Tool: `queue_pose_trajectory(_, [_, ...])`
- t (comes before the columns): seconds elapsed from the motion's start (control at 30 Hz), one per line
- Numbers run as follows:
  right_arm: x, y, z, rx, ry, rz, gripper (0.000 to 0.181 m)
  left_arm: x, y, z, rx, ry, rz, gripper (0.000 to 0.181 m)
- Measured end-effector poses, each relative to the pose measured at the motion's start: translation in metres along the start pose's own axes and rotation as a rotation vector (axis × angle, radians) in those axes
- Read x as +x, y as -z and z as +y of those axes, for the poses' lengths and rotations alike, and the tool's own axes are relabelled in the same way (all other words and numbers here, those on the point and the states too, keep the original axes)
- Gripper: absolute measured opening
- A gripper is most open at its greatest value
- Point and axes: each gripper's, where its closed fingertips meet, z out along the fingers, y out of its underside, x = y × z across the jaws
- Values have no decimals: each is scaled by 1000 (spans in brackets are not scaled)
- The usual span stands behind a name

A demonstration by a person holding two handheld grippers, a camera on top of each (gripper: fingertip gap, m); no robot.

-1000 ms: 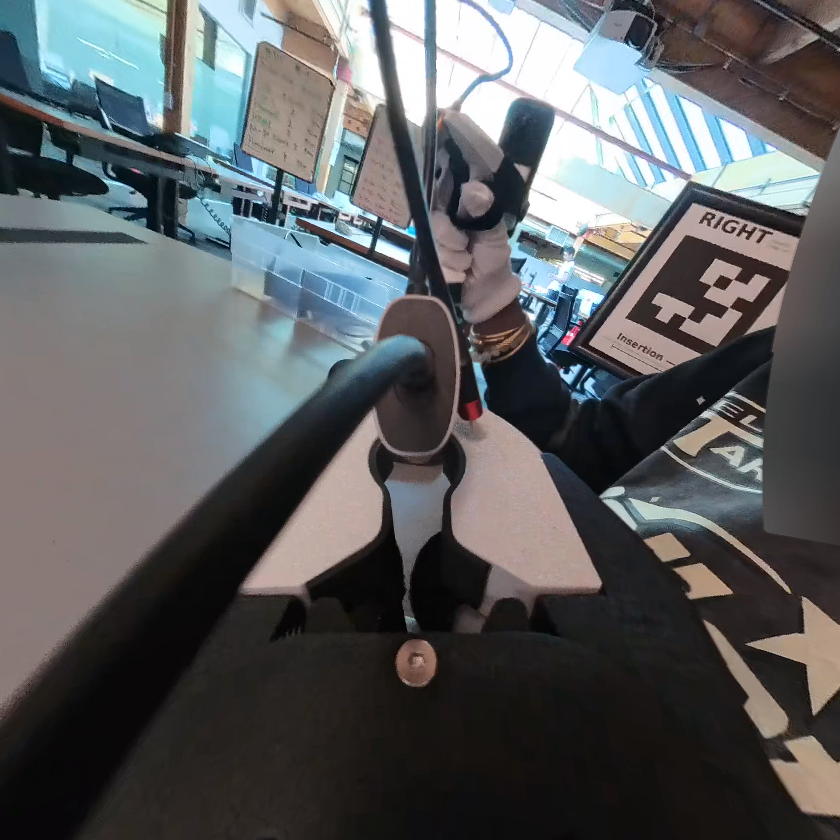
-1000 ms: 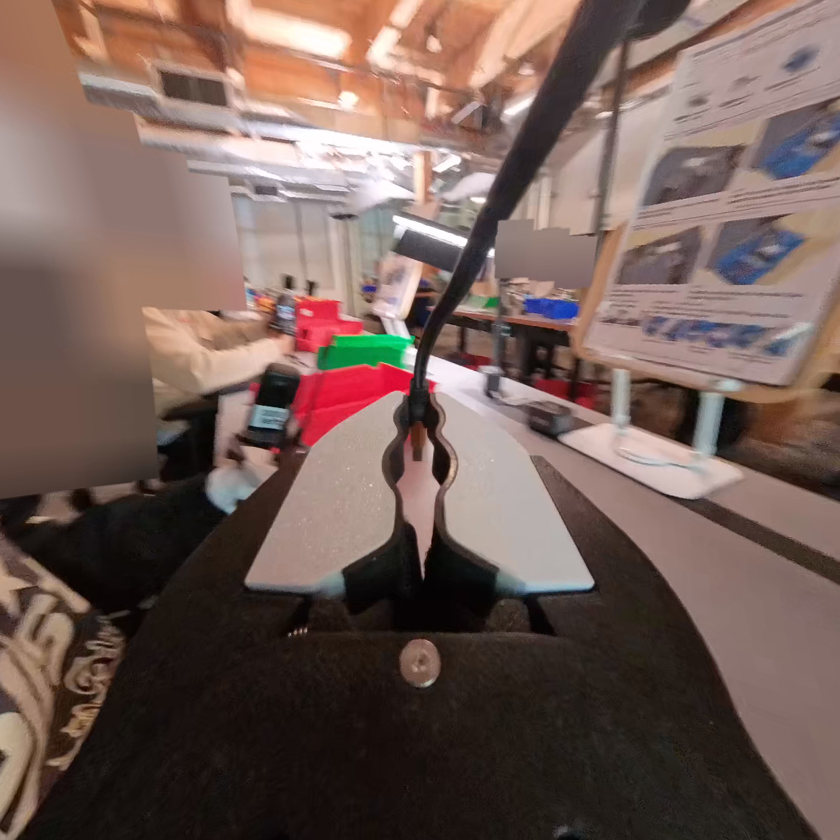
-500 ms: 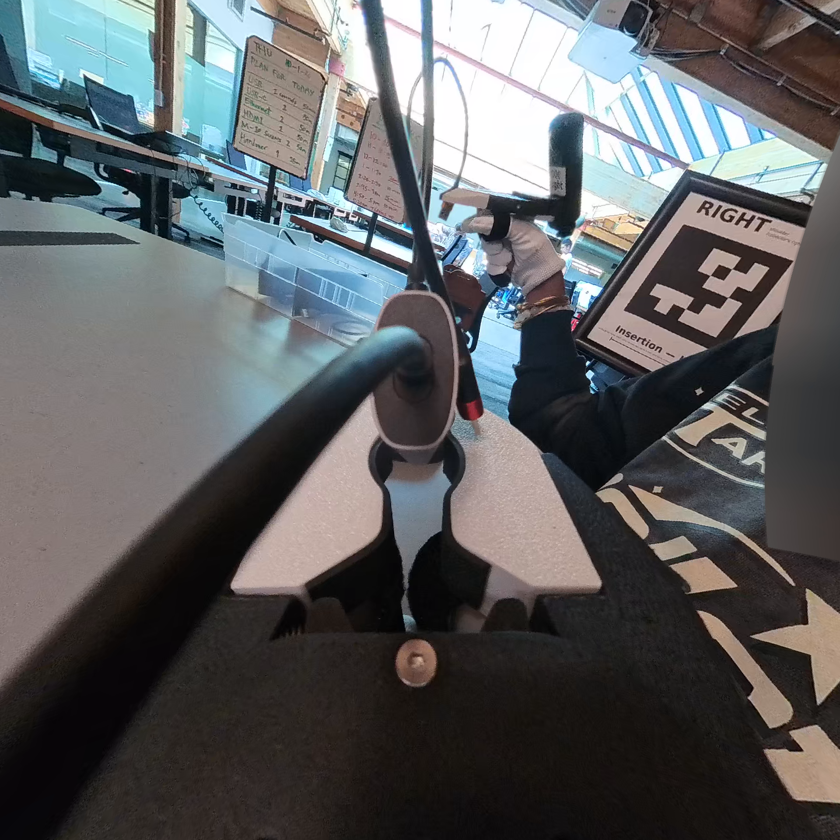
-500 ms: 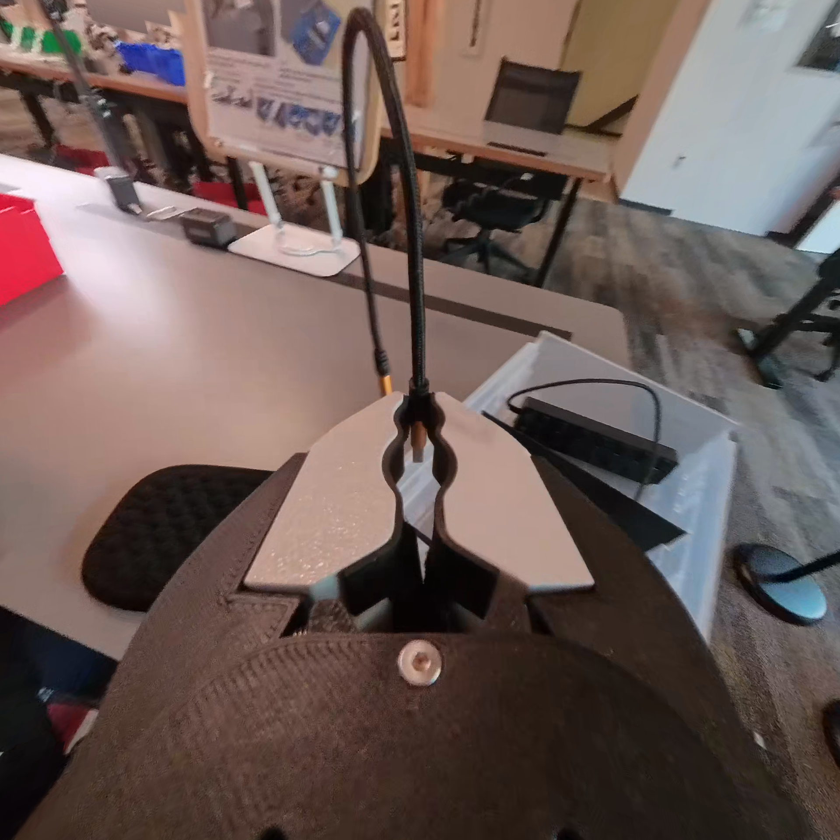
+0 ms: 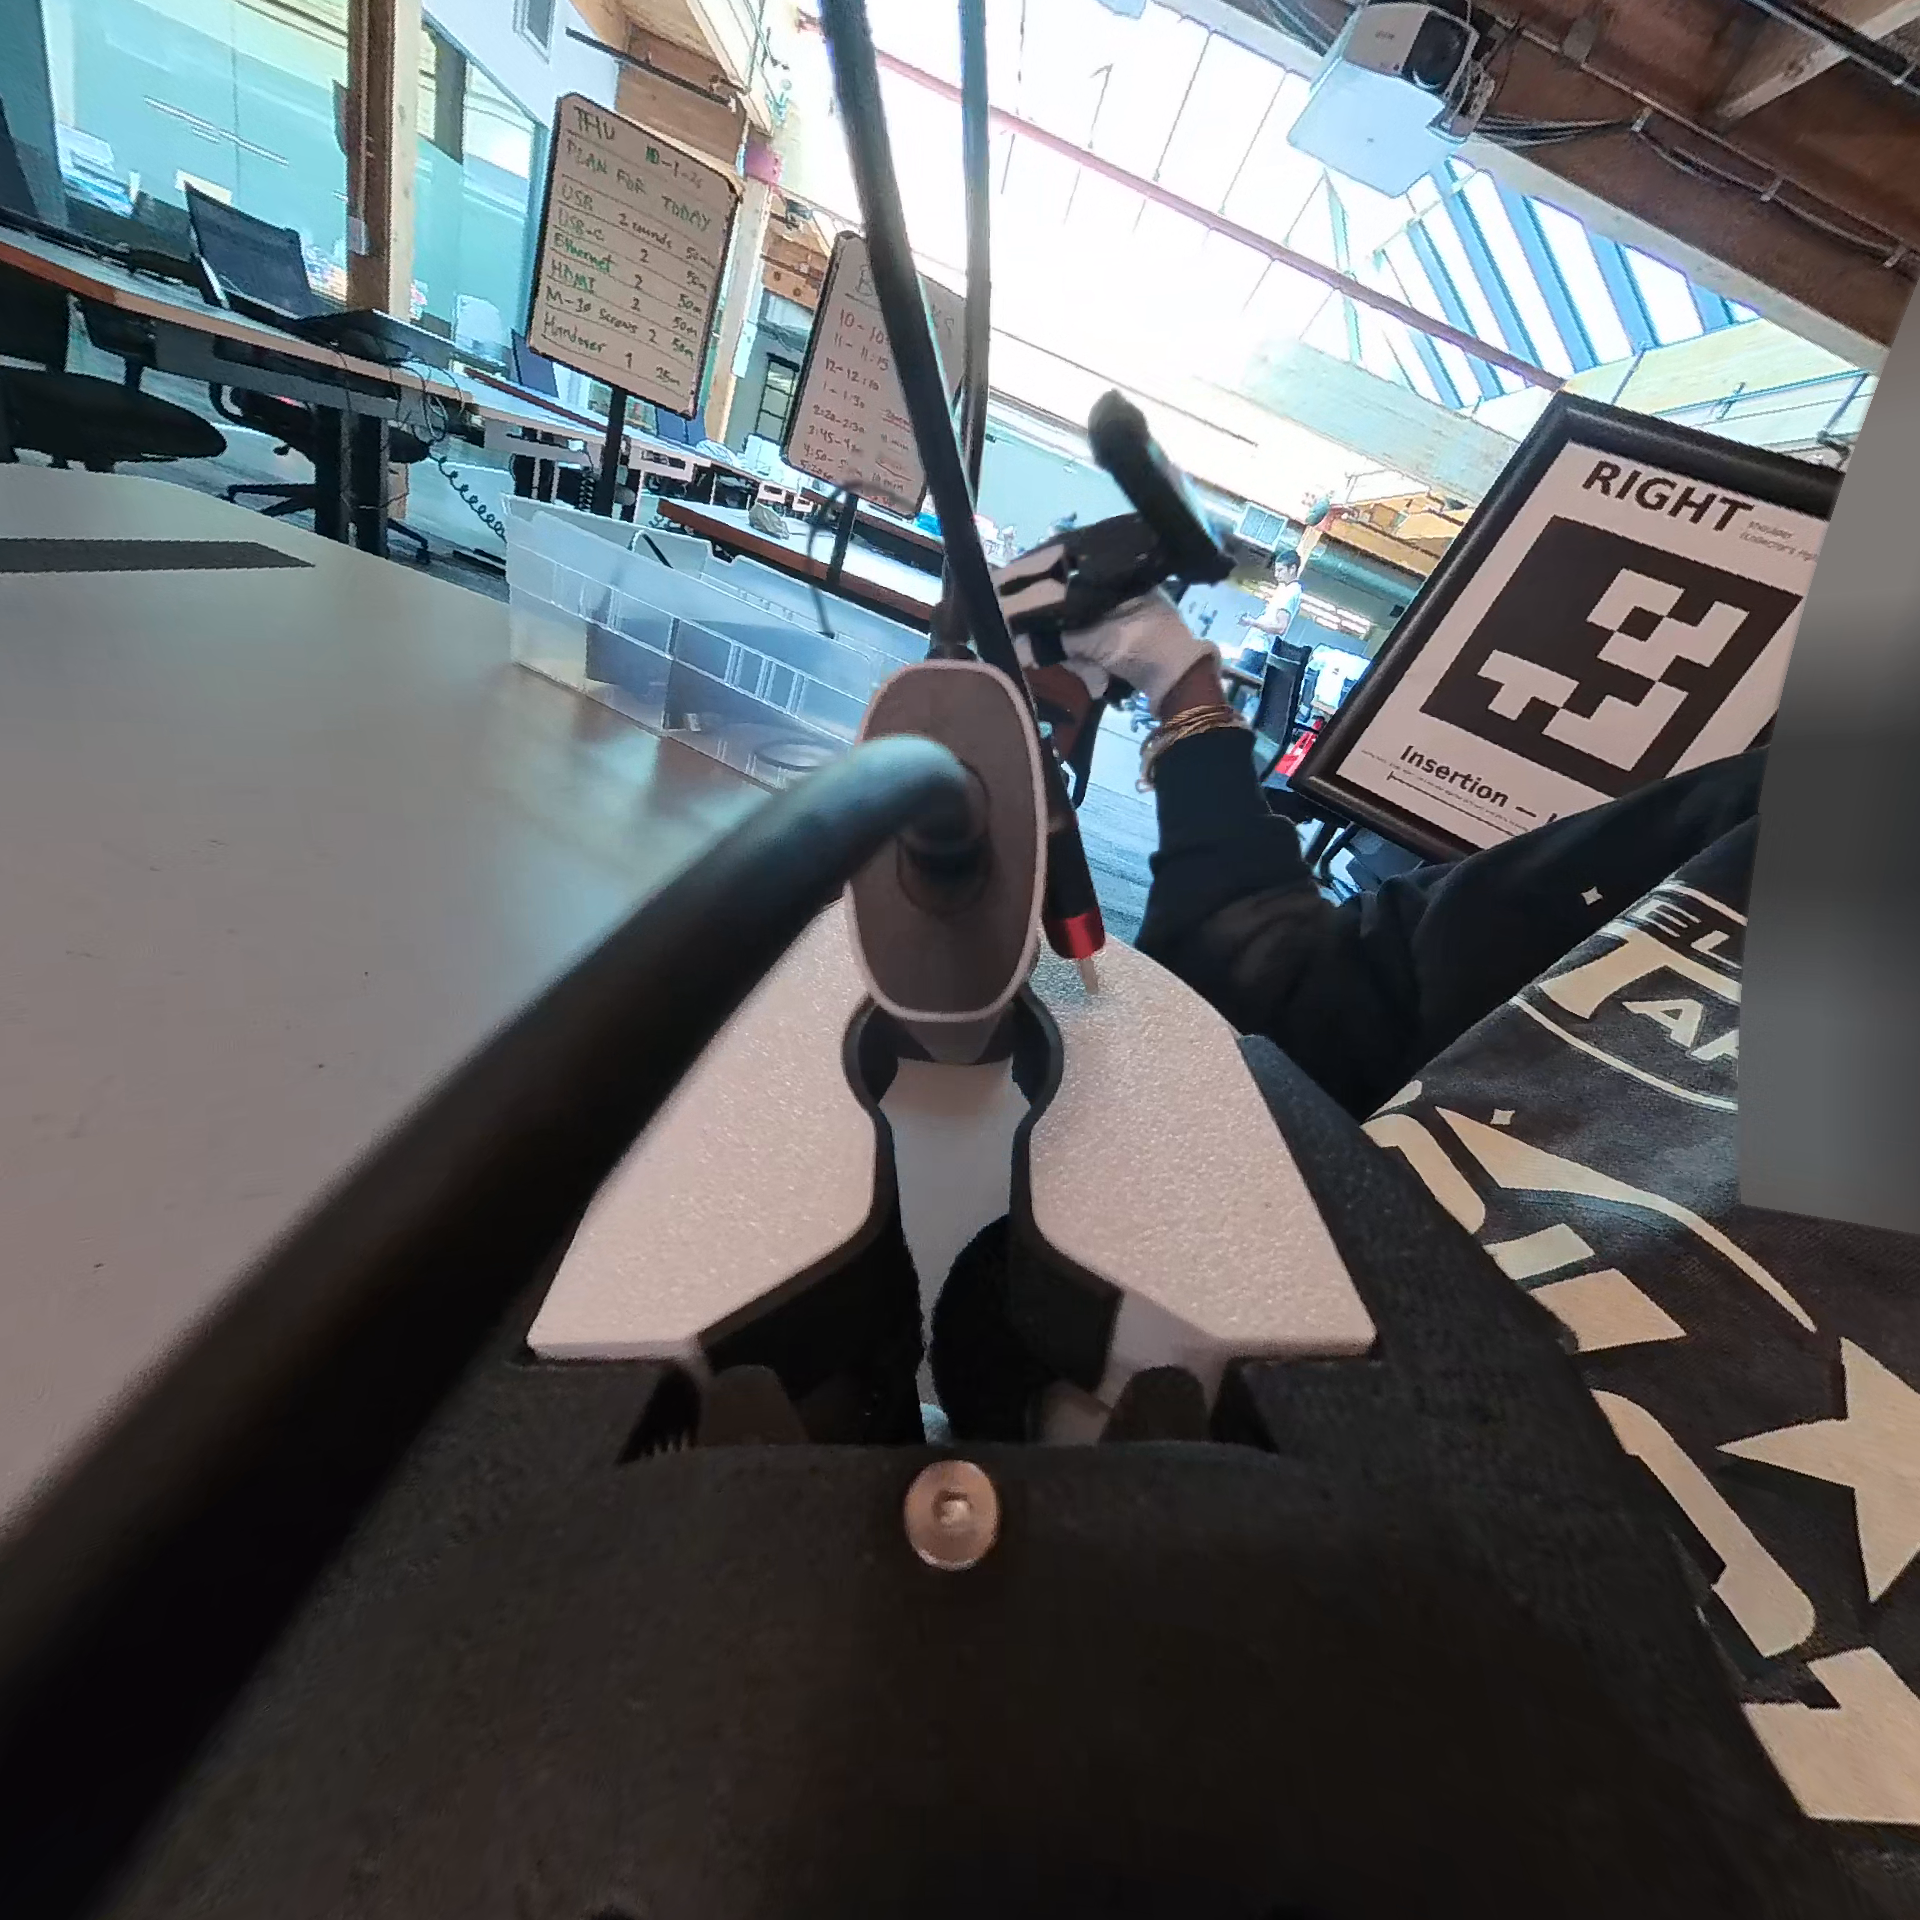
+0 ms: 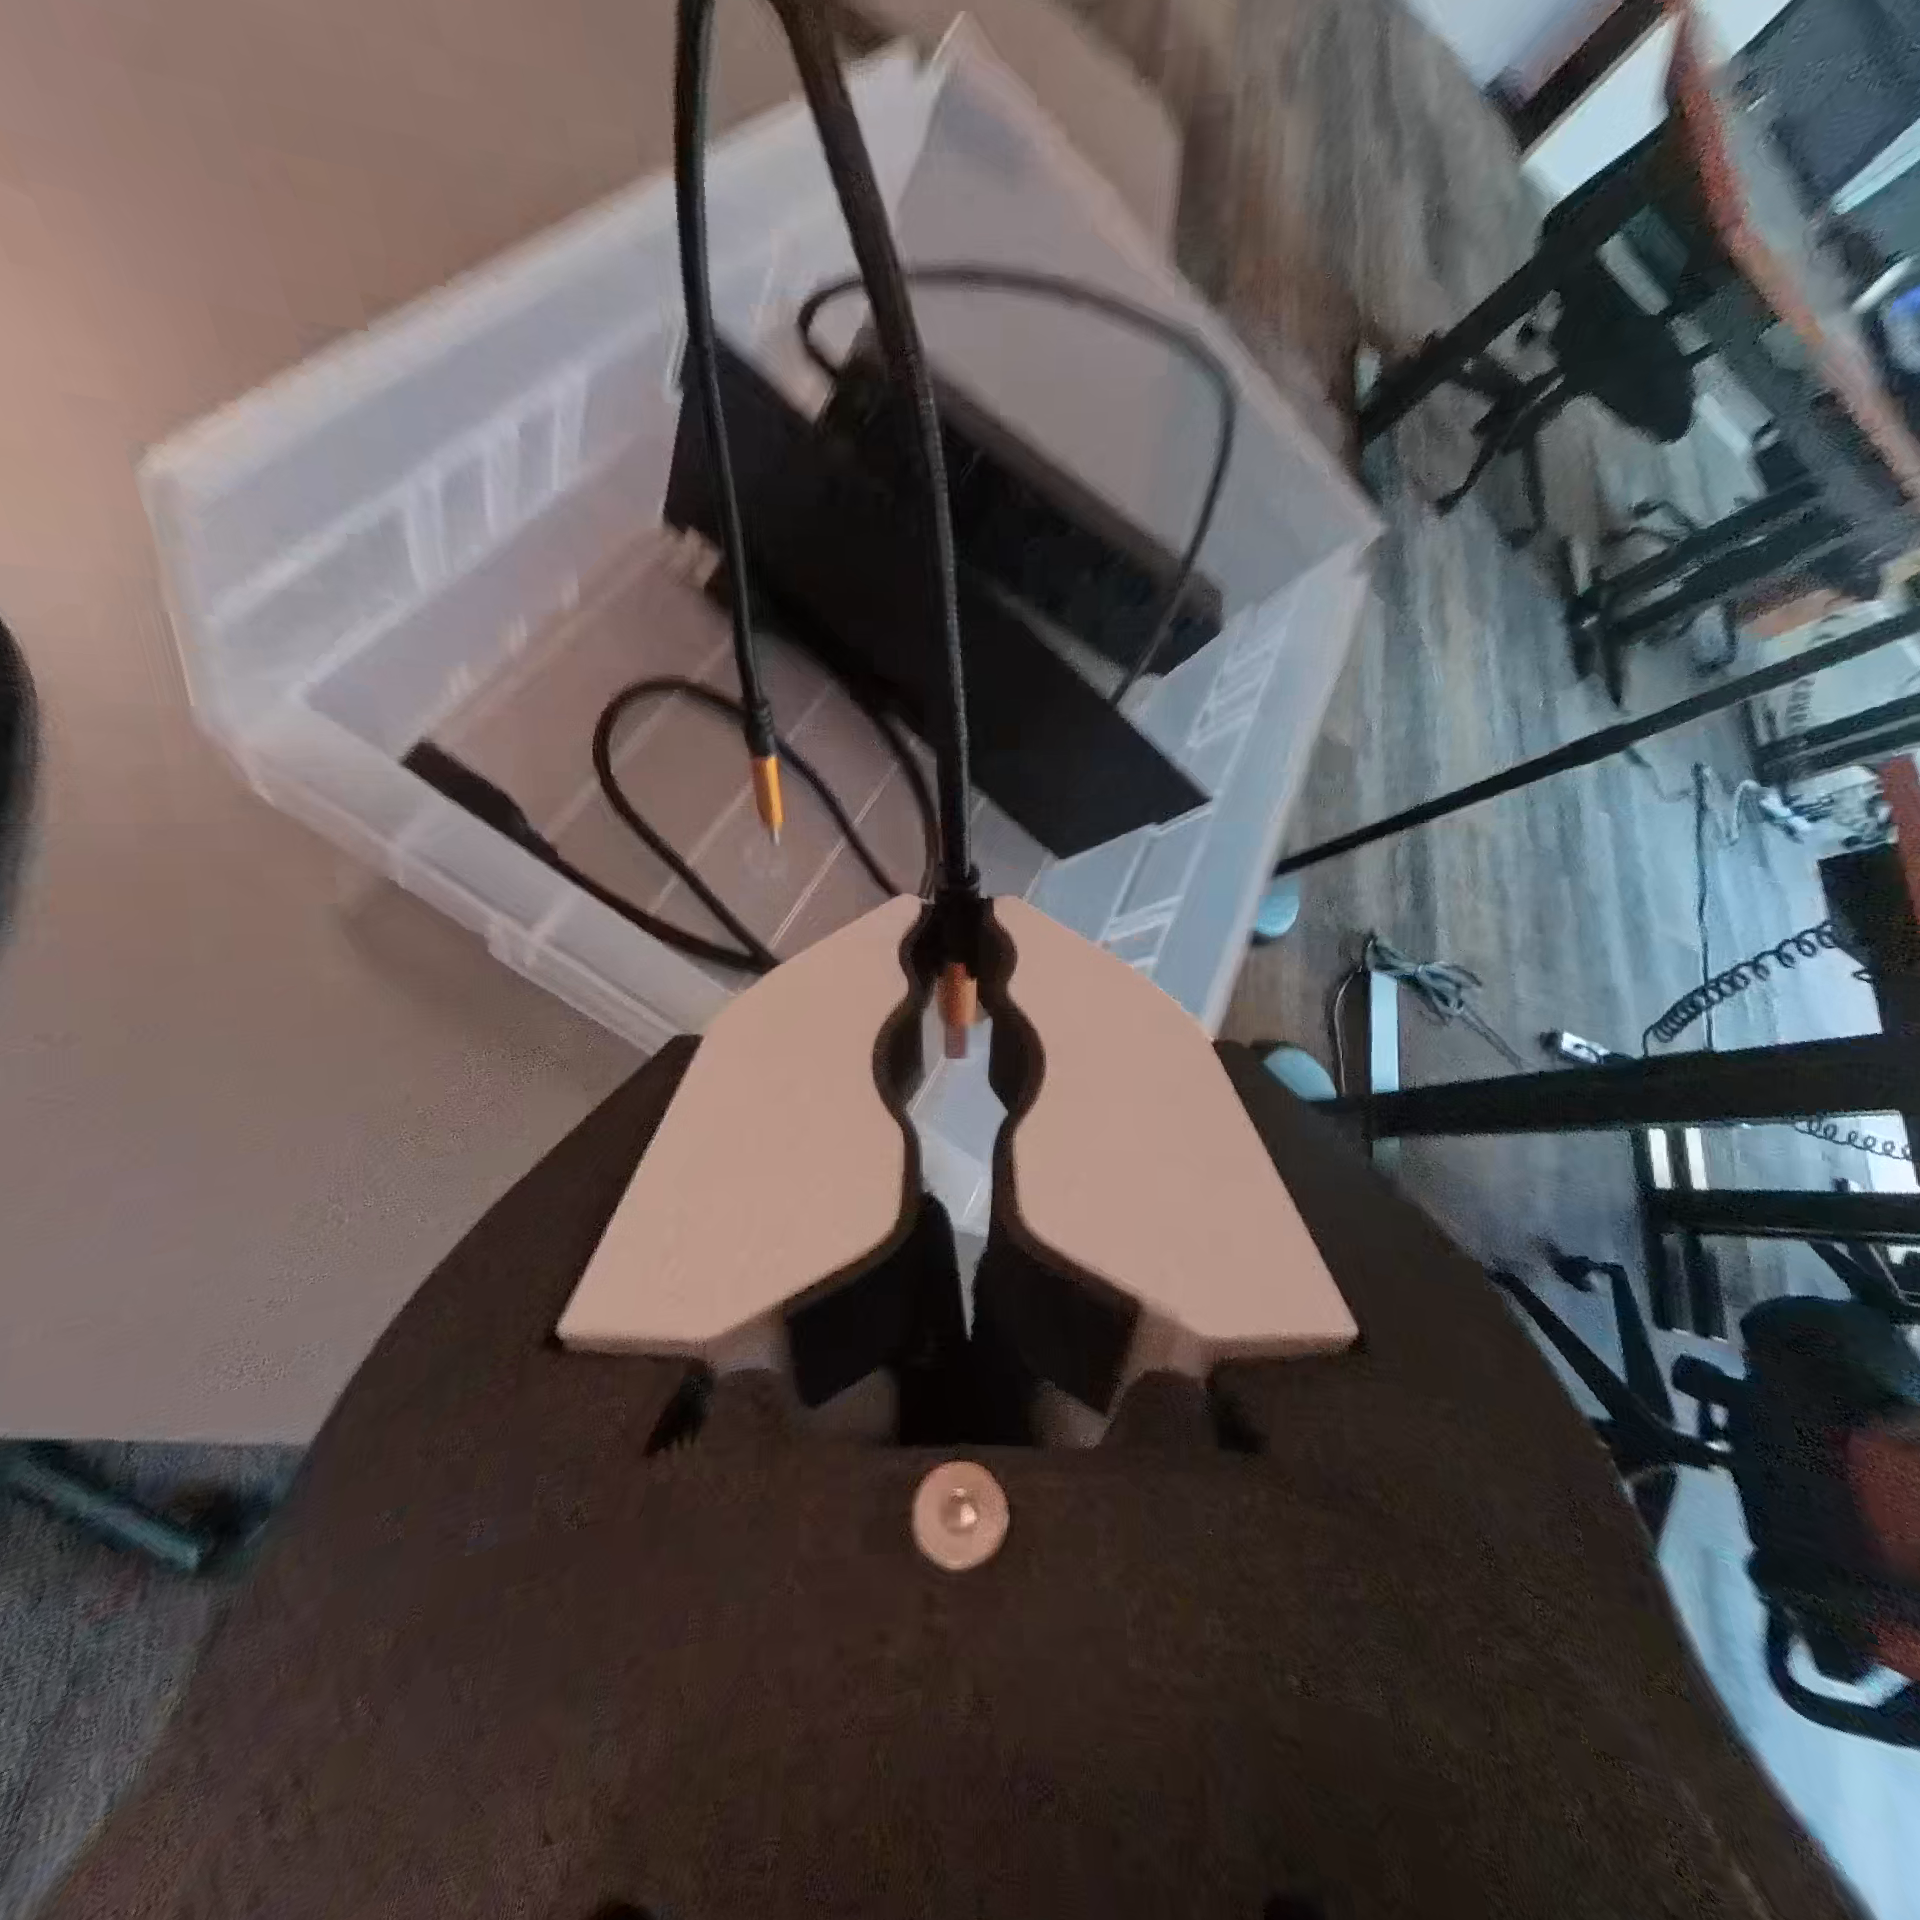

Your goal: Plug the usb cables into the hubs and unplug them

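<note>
I see handwritten lists on two stands, the left whiteboard (image 5: 634, 239) and the right whiteboard (image 5: 862, 374). The framed sign (image 5: 1600, 644) has printed words above and below a square marker. The shirt (image 5: 1662, 1195) bears pale lettering, partly cut off.

place: open-plan office doubling as a test lab or workshop
ceiling: exposed wooden beams (image 5: 1714, 94), large skylight panes (image 5: 1195, 208), a projector (image 5: 1382, 94) hung overhead
furniture: long desks (image 5: 260, 332) with a laptop (image 5: 249, 260), black office chairs (image 5: 94, 416) beside them; more desk legs and a chair (image 6: 1621, 343) on a wood-plank floor (image 6: 1382, 208)
notice boards: handwritten whiteboards on stands (image 5: 634, 249), a second one (image 5: 862, 374) behind
test gear: framed black-and-white marker sign (image 5: 1600, 644) standing on the grey worktable (image 5: 260, 883); clear plastic bin (image 6: 343, 582) holding cables and black devices
people: a person (image 5: 1278, 603) far off among the desks
</note>
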Motion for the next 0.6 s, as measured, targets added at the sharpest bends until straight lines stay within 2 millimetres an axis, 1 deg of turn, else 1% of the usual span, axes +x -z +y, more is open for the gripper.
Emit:
queue_pose_trajectory(0.07, [-6, -20, 8, -69, 48, -18, 7, 1, 0, 0, -2, -2, 4, 16])
queue_pose_trajectory(0.13, [-9, -40, 13, -116, 51, -22, 7, 1, 0, 0, -3, -4, 6, 16])
queue_pose_trajectory(0.23, [-1, -62, 21, -174, 13, 47, 14, 1, 0, 0, -1, -2, 8, 16])
queue_pose_trajectory(0.3, [3, -68, 21, -172, -12, 78, 17, 1, 0, 0, 2, -1, 9, 16])
queue_pose_trajectory(0.4, [9, -66, 18, -144, -64, 107, 23, 1, 0, 0, -1, -2, 10, 16])
queue_pose_trajectory(0.47, [8, -61, 8, -82, -85, 95, 24, 1, -1, 1, -5, -3, 11, 16])
queue_pose_trajectory(0.5, [3, -59, -3, -18, -96, 58, 25, 1, -1, 1, -7, -4, 12, 17])
queue_pose_trajectory(0.57, [-16, -58, -29, 126, -131, -63, 28, 1, -1, 1, -12, -3, 13, 16])
queue_pose_trajectory(0.6, [-26, -60, -37, 157, -144, -126, 28, 1, -2, 2, -14, -2, 14, 16])
